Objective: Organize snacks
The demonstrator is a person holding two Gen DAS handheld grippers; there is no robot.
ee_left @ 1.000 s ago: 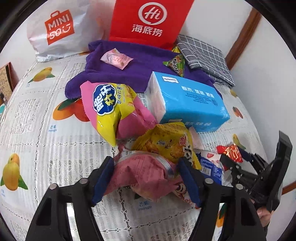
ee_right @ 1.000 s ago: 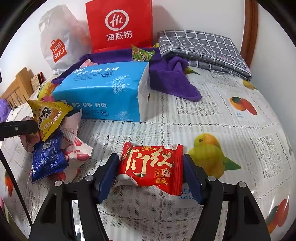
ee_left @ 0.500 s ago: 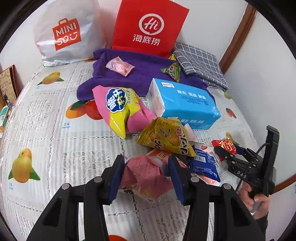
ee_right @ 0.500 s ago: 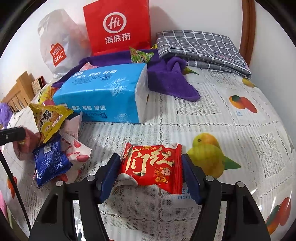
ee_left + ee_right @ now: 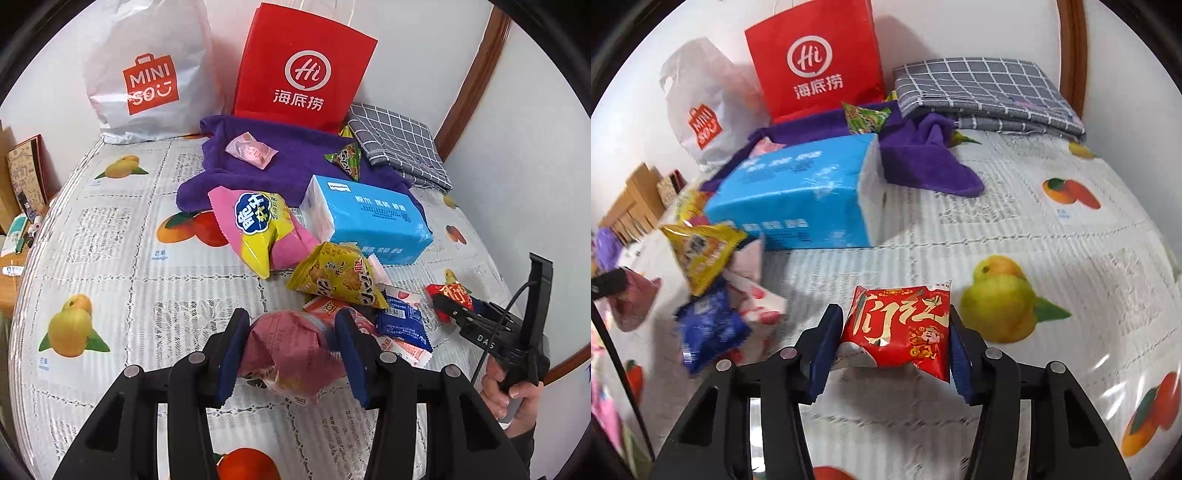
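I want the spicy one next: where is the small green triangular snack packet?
Left wrist view: the green packet lies far back on the purple towel, beside the grey checked cloth.

Black tongs [image 5: 291, 343] with blue pads [image 5: 232, 354], silver screws, black cable.

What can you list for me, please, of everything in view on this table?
Red bag: 1, red, back wall.
White bag: 1, white, beside it.
Towel: 1, purple, back.
Checked cloth: 1, grey, back right.
Tissue pack: 1, blue, middle.
Loose snack packets: at least seven, mixed colours, around the pack.
Pink packet: 1, in left gripper.
Red packet: 1, in right gripper, jaws closing.
Hand: 1, right edge.
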